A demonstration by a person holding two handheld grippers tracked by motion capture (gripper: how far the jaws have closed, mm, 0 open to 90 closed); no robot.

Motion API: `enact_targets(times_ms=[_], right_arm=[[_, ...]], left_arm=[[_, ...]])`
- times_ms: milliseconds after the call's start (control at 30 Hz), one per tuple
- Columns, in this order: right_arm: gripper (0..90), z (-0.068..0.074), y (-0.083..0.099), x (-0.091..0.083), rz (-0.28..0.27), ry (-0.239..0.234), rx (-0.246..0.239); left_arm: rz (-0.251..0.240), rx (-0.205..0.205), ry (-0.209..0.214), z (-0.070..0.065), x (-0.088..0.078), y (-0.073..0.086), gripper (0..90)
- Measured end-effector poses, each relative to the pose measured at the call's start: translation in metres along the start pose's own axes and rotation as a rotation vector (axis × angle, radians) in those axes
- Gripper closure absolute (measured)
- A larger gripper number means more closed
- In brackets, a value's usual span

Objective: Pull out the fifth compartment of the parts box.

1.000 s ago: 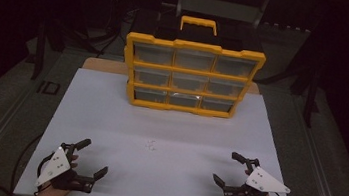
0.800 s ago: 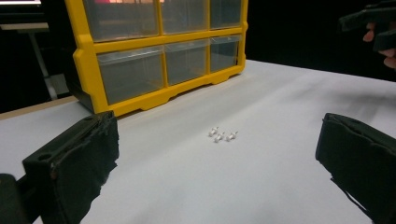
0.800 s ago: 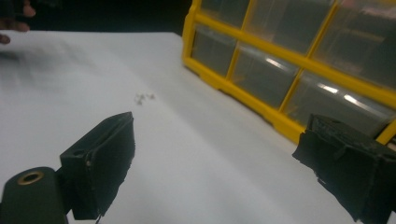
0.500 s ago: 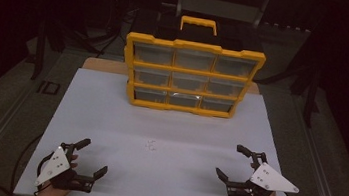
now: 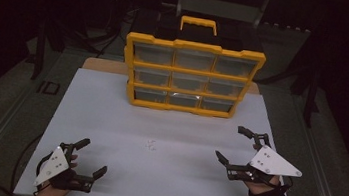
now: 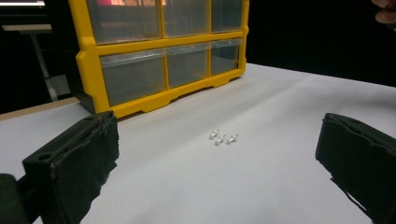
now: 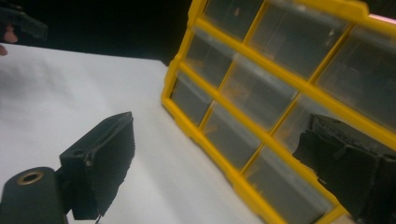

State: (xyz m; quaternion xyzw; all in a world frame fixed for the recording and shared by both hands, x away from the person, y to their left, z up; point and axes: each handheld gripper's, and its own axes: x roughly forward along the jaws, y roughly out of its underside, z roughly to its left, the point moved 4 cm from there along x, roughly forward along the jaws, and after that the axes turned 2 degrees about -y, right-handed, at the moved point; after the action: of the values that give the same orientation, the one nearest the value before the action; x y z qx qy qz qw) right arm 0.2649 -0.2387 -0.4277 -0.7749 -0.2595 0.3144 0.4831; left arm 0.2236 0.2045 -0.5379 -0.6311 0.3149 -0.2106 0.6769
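Note:
A yellow organizer cabinet (image 5: pixel 191 75) with clear drawers stands at the back of the white table; its drawer fronts appear in the left gripper view (image 6: pixel 159 60) and close up in the right gripper view (image 7: pixel 280 93). Three tiny white parts (image 5: pixel 151 146) lie mid-table, and they sit ahead of the left jaws (image 6: pixel 223 137). My left gripper (image 5: pixel 88 158) rests open near the front left corner. My right gripper (image 5: pixel 234 144) is open at the right, lifted and angled toward the cabinet, with nothing between its jaws.
The white table (image 5: pixel 110 115) ends in a front edge close to both hands. Dark floor and cables surround it. A black handle-topped lid (image 5: pixel 199 26) sits on the cabinet.
My right gripper has moved up and away from the front edge toward the cabinet. The left gripper has stayed put.

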Motion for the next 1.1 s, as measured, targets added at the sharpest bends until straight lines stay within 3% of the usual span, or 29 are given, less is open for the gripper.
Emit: enact_targets(times_ms=[300, 700, 1100], right_arm=[[9.7, -0.017, -0.023, 0.016, -0.004, 0.023, -0.050], [9.7, -0.035, -0.053, 0.044, -0.010, 0.016, -0.101], [9.8, -0.055, -0.072, 0.069, 0.010, 0.021, -0.126]], left_arm=[[0.002, 0.000, 0.003, 0.000, 0.000, 0.000, 0.0], [0.001, 0.004, 0.005, 0.000, 0.000, 0.000, 0.0], [0.002, 0.009, 0.007, -0.001, 0.000, 0.000, 0.0]])
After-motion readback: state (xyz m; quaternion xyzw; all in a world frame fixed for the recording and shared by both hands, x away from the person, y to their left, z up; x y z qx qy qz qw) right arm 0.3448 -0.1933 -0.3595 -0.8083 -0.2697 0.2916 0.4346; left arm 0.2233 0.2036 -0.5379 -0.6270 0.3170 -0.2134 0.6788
